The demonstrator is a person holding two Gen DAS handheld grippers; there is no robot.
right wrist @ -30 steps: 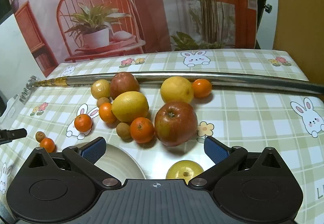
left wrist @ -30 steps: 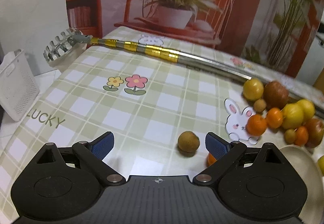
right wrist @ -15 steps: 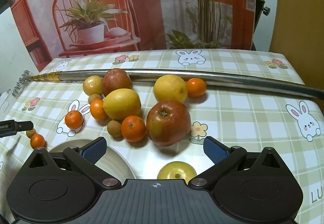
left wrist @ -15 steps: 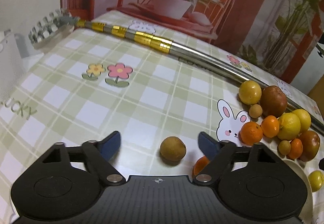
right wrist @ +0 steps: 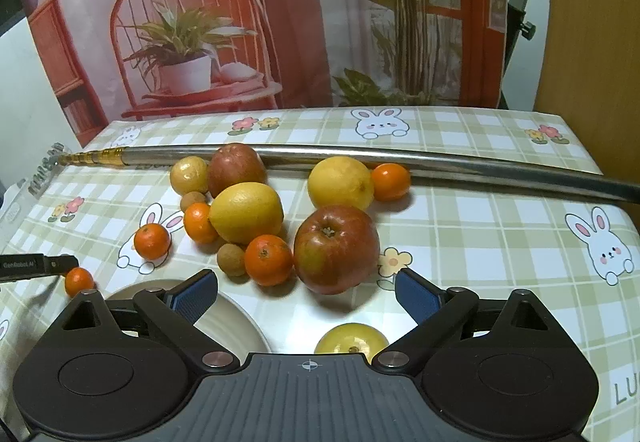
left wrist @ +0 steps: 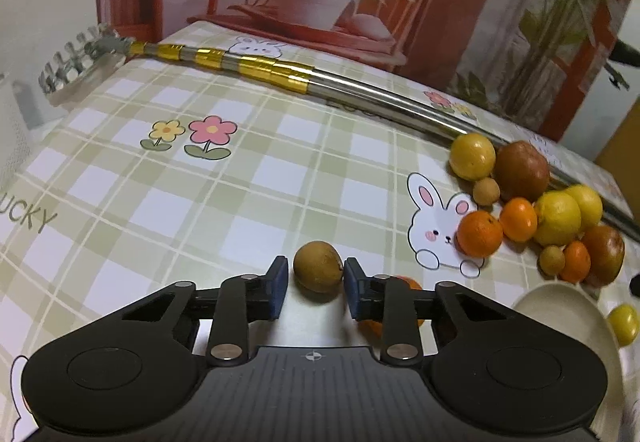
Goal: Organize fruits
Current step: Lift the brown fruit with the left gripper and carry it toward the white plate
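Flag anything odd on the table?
Yes: a long metal pole with gold-taped bands and a rake-like head lies across the table among the fruit. It has no part in sorting fruit, and several pieces rest against it. Nothing looks spilled or damaged.

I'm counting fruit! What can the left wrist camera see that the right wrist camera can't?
Only the left wrist view shows the left tool shut on a small brown fruit, and a white basket at the edge.

Only the right wrist view shows the right tool, its jaws closing with nothing between them, and a tangerine against the far side of the pile, by the pole.

Both show the metal pole, the cream plate, the big red apple and the yellow fruit beside the plate.
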